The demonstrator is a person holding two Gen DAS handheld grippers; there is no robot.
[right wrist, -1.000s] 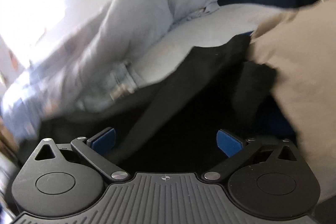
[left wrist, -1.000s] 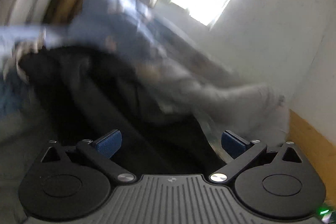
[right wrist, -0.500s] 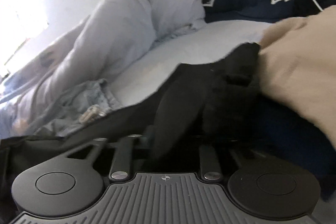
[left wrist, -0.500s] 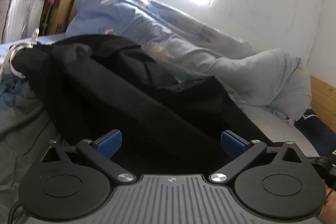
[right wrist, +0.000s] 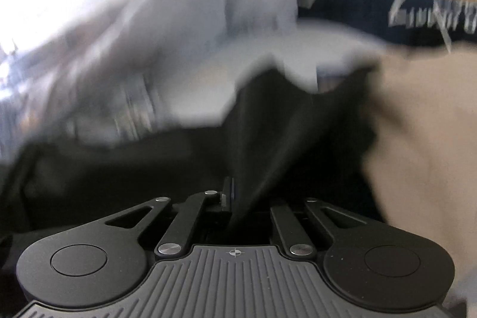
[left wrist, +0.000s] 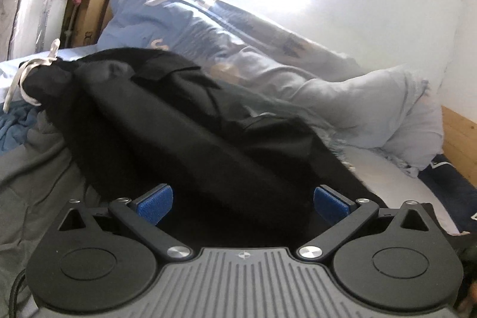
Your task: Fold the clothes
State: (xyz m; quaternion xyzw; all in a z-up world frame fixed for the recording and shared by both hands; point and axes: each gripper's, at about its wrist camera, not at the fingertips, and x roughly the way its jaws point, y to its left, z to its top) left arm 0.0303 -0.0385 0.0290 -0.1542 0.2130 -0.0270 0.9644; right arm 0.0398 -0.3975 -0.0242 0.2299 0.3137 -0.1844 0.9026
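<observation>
Black garment (right wrist: 268, 121) pinched in right hand-held gripper (right wrist: 238, 198), jaws easing apart; left hand-held gripper (left wrist: 243, 201) spread.

A black garment (left wrist: 184, 136) lies crumpled across the middle of the left view, white drawstring (left wrist: 28, 79) at left; its blurred edge seems bunched centre-right in the right view.

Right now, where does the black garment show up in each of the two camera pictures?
Left wrist view: the crumpled black cloth garment fills the centre, running from upper left down to the camera.
Right wrist view: it spreads over the blurred lower middle.
Shared landmark: the pale blue-grey bunched duvet, behind the garment in both.
</observation>
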